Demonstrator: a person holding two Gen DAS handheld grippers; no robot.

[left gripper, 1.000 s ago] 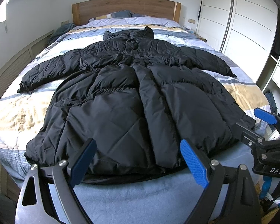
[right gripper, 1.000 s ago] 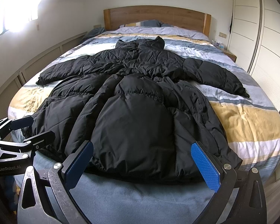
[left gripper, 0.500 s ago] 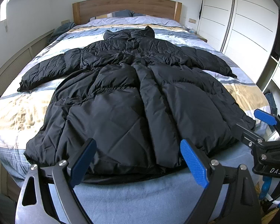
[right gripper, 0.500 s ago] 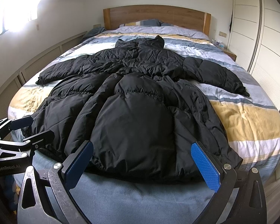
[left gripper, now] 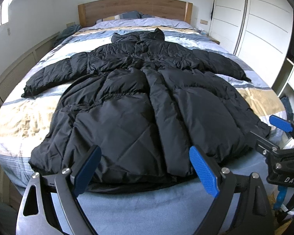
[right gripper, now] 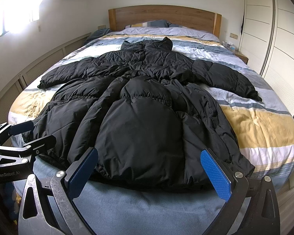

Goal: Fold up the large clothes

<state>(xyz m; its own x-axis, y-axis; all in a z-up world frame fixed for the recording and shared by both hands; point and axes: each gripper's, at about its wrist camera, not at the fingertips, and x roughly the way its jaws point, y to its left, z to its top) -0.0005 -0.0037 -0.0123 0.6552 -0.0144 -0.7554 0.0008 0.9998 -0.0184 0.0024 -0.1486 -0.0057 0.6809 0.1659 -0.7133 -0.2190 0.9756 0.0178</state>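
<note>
A long black puffer coat (left gripper: pixel 143 105) lies flat on the bed, hem towards me, sleeves spread to both sides, collar (left gripper: pixel 139 36) at the far end. My left gripper (left gripper: pixel 145 168) hovers open just in front of the hem, nothing between its blue pads (left gripper: pixel 202 173). In the right wrist view the same coat (right gripper: pixel 139 121) fills the middle, and my right gripper (right gripper: pixel 149 172) stands open before the hem's right half. Each gripper shows in the other's view: the right one (left gripper: pixel 272 135) at the right edge, the left one (right gripper: pixel 27 135) at the left edge.
The bed (left gripper: pixel 19 117) has a striped blue, yellow and white cover and a wooden headboard (left gripper: pixel 135 7), with pillows (right gripper: pixel 149 23) at the top. White wardrobe doors (left gripper: pixel 264 29) stand close on the right; a low panelled wall (right gripper: pixel 41 64) runs along the left.
Almost nothing differs; both views have shifted very slightly, and the coat and both open grippers stay where they were.
</note>
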